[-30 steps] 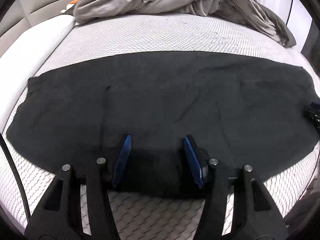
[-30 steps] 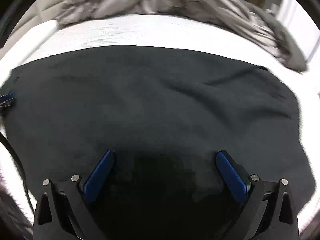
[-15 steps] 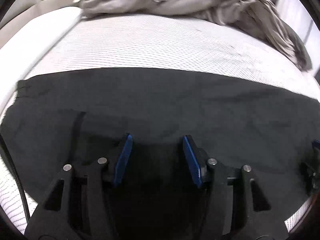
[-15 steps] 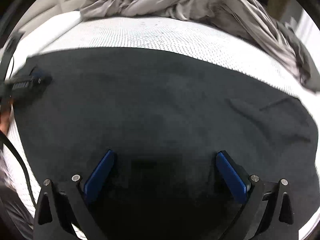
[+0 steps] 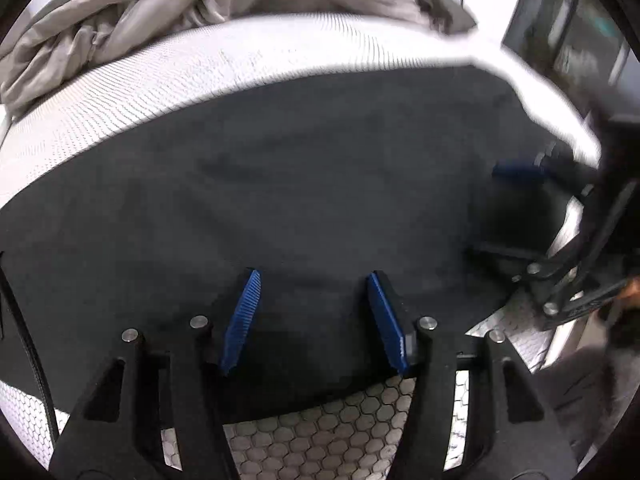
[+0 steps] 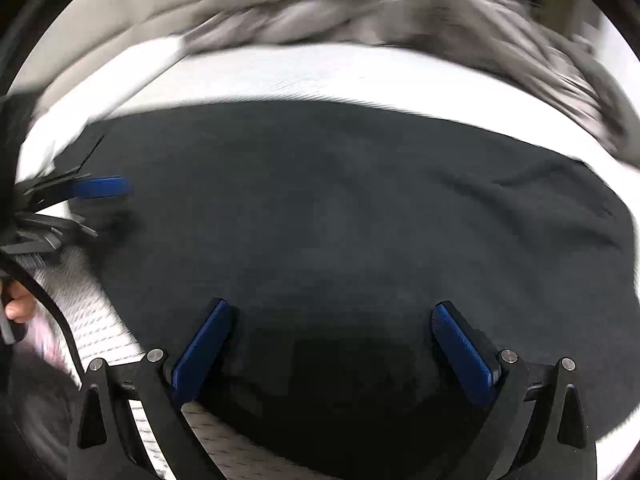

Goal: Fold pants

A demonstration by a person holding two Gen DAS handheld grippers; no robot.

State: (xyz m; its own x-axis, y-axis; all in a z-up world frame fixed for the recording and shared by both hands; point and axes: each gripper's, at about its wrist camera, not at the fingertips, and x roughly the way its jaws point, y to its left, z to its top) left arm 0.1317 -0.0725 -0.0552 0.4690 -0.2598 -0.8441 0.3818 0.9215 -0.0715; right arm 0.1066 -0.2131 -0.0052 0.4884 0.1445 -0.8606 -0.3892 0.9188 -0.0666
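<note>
Black pants spread flat across a bed, on a white mattress cover with a fine honeycomb weave. Near hem running just short of the bed's near edge, a strip of bare cover showing below it in both wrist views. Far hem roughly parallel to the crumpled grey blanket bunched along the far side of the bed, a white band of cover between the two. A few shallow creases across the fabric toward the right end in the right wrist view.

Left hand-held gripper poised over the near hem, blue pads parted to a middling gap, jaws just opened a little further, only flat cloth beneath and nothing pinched between them. Black cable trailing along the left rim of that view.

Right hand-held gripper set wide, blue pads well apart, over the near part of the pants, nothing clamped. Cloth under it dark and shadowed; contact between pads and fabric not clear.

Each hand-held gripper visible from the other's camera: the right one at the right rim of the left view, blurred, over the end of the pants; the left one at the left rim of the right view, one blue pad above the fabric edge. Fingers of a person's hand at that same rim, wrapped on a handle.
</note>
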